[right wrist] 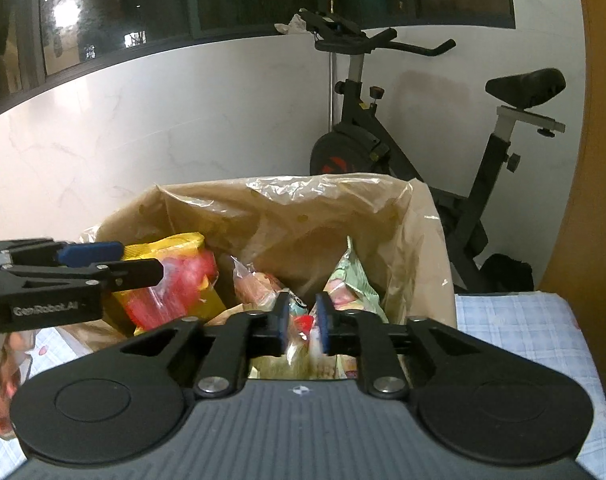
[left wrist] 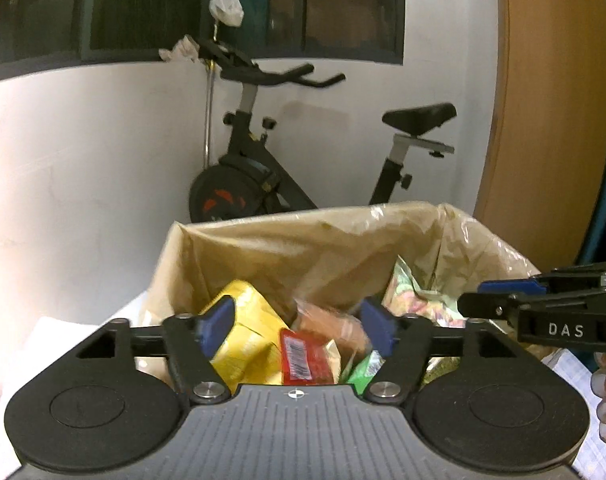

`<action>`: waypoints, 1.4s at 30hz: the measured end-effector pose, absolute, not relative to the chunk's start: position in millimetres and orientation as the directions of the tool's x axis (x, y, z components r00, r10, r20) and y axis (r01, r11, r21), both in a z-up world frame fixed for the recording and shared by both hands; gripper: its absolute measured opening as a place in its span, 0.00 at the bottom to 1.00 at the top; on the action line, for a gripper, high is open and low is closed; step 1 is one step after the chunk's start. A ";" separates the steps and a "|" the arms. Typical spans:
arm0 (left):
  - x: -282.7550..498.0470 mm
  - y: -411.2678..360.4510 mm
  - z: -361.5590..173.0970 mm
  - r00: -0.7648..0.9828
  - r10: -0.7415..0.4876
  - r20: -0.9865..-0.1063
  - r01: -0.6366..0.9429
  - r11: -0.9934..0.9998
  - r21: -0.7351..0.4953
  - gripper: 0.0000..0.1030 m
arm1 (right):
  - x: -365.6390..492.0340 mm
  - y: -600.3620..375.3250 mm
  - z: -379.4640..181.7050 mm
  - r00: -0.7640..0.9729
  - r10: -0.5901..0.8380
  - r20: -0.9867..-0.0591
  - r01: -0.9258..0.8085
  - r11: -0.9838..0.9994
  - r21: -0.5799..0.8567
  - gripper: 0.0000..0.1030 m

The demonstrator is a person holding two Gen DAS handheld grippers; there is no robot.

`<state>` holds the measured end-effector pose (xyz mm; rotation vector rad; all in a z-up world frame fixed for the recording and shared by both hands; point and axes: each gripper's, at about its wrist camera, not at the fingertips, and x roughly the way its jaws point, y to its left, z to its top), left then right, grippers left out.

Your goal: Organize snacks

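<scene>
A cardboard box lined with clear plastic (left wrist: pixel 303 248) holds several snack packs: a yellow pack (left wrist: pixel 247 332), a red wrapper (left wrist: pixel 301 356), a clear pack of brown snacks (left wrist: pixel 331 324) and a pale green bag (left wrist: pixel 419 300). My left gripper (left wrist: pixel 297 328) is open above the box with nothing between its jaws. The right gripper shows at the right edge of this view (left wrist: pixel 503 304). In the right wrist view, the right gripper (right wrist: pixel 303 320) is nearly shut on a small clear snack packet (right wrist: pixel 303 334) over the box (right wrist: pixel 287 204). The left gripper (right wrist: pixel 103 264) reaches in from the left.
An exercise bike (left wrist: pixel 287 152) stands against the white wall behind the box. A wooden door edge (left wrist: pixel 543 120) is at the right. A blue checked cloth (right wrist: pixel 519 332) covers the surface to the right of the box. Dark windows run above.
</scene>
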<state>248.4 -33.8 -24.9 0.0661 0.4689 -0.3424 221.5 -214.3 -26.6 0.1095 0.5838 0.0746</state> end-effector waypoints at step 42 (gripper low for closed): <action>87.3 26.4 50.2 0.945 -0.079 -0.319 0.099 0.994 0.048 0.91 | 73.3 -164.3 56.2 0.935 0.070 -0.348 -0.023 0.990 0.136 1.00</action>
